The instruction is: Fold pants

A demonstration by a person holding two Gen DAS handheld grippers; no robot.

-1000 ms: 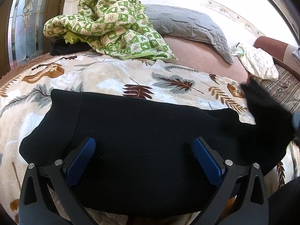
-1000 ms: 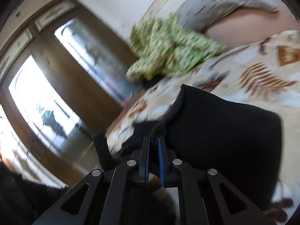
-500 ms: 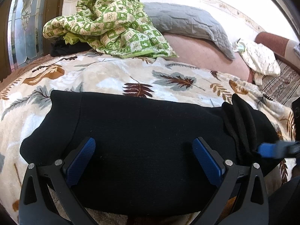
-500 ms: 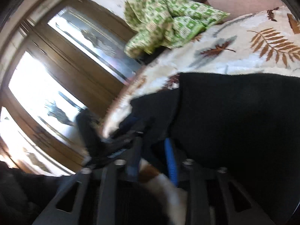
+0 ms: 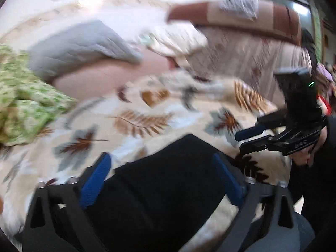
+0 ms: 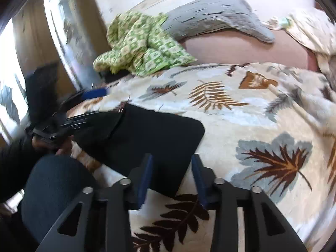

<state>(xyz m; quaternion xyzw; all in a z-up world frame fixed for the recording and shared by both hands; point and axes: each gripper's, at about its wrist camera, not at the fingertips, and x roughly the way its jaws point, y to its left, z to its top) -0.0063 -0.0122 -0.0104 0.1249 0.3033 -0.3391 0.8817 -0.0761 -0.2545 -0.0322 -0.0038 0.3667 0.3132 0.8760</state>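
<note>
The black pants (image 5: 168,180) lie folded into a compact rectangle on the leaf-print blanket, also in the right wrist view (image 6: 147,134). My left gripper (image 5: 161,168) is open, its blue pads either side of the pants' near part, holding nothing. My right gripper (image 6: 171,168) is open and empty, just above the pants' near right corner. The right gripper also shows at the right of the left wrist view (image 5: 250,138). The left gripper shows blurred at the left of the right wrist view (image 6: 84,109).
The leaf-print blanket (image 6: 241,113) covers the bed. A crumpled green checked cloth (image 6: 142,46) and a grey pillow (image 6: 214,16) lie at the back. A brown headboard (image 5: 231,14) stands at the right. The person's leg (image 6: 54,189) is at the bed's near edge.
My right gripper let go of the pants' end after laying it over, opened and pulled back. My left gripper swung to the right; both views are blurred by motion.
</note>
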